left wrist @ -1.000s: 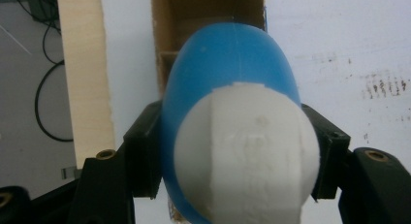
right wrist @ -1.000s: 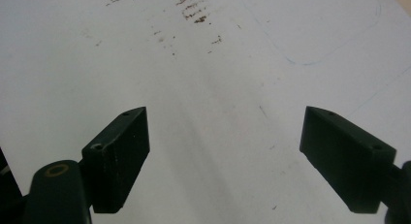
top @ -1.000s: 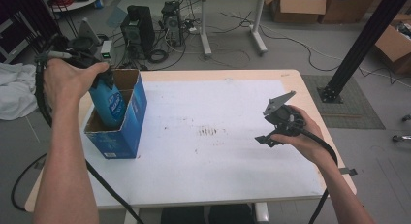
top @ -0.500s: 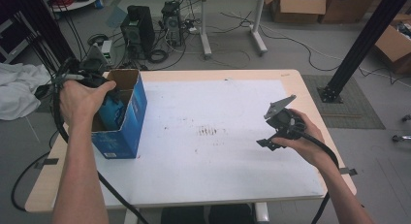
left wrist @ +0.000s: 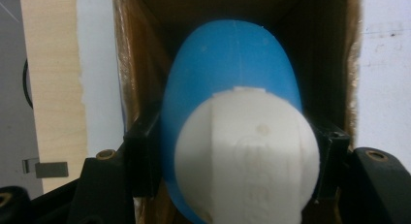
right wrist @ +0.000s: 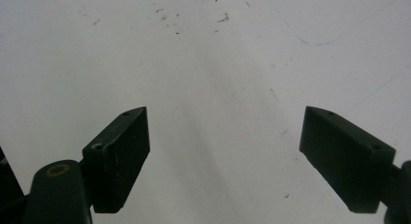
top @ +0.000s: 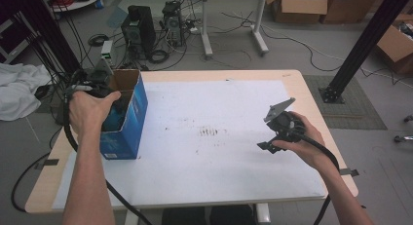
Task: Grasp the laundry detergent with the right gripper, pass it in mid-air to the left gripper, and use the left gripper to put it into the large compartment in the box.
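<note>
A blue bottle [left wrist: 228, 54] with a white cap [left wrist: 247, 151] is pinched at its sides by my left gripper [left wrist: 237, 153], which is shut on it. The bottle hangs inside an open blue cardboard box [top: 129, 125], between the brown inner walls [left wrist: 145, 64]. In the high view the left hand covers my left gripper [top: 100, 96] at the box's mouth, and a bit of the bottle [top: 116, 119] shows below it. My right gripper [right wrist: 232, 156] stands open over the white sheet, with nothing between its jaws. It is held at the table's right side [top: 267, 144].
A white sheet [top: 219, 108] with dark smudges [top: 212, 132] covers the wooden table [top: 297, 79]. The box stands at the table's left edge. Computer towers [top: 139, 25] and cables lie on the floor behind, a black post [top: 365, 45] at the right, white cloth [top: 19, 91] at the left.
The left hand has come down with the blue bottle, from above the box to inside its mouth. The right hand has barely moved.
</note>
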### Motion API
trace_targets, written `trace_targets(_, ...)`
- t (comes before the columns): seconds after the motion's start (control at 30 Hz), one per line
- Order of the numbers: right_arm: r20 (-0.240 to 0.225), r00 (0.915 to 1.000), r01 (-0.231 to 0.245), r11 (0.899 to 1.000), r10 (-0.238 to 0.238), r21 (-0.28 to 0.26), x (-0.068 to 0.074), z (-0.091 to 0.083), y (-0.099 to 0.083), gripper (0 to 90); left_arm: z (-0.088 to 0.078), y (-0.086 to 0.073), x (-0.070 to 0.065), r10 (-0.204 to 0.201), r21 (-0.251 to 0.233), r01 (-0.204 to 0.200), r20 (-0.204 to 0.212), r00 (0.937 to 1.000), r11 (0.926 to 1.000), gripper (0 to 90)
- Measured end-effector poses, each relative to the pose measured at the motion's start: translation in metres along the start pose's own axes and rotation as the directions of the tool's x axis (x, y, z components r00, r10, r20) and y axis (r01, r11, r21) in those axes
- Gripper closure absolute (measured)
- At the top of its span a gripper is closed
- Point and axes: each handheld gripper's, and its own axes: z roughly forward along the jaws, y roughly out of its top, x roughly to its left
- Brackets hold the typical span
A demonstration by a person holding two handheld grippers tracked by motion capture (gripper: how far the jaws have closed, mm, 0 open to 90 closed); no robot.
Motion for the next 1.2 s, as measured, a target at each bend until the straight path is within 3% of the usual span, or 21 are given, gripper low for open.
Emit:
trace_targets(0.5, 0.001, 1.0, -0.01, 1.0, 0.01, 0.011, 0.001, 0.004, -0.003, 18.2, 0.009, -0.004, -0.001, -0.002, 0.0, 0.002, -0.004, 1.0, 1.0, 38.1)
trace_targets(0.77, -0.002, 1.0, -0.006, 1.0, 0.006, 0.008, 0.002, 0.006, 0.0, 18.2, 0.008, -0.008, -0.004, -0.026, 0.002, 0.027, -0.019, 0.9995, 0.9996, 38.0)
trace_targets(1.2, -0.009, 1.0, -0.001, 1.0, 0.001, 0.011, 0.004, 0.01, 0.003, 18.2, 0.009, -0.012, 0.0, -0.041, -0.036, 0.041, -0.005, 0.9992, 0.9985, 37.9)
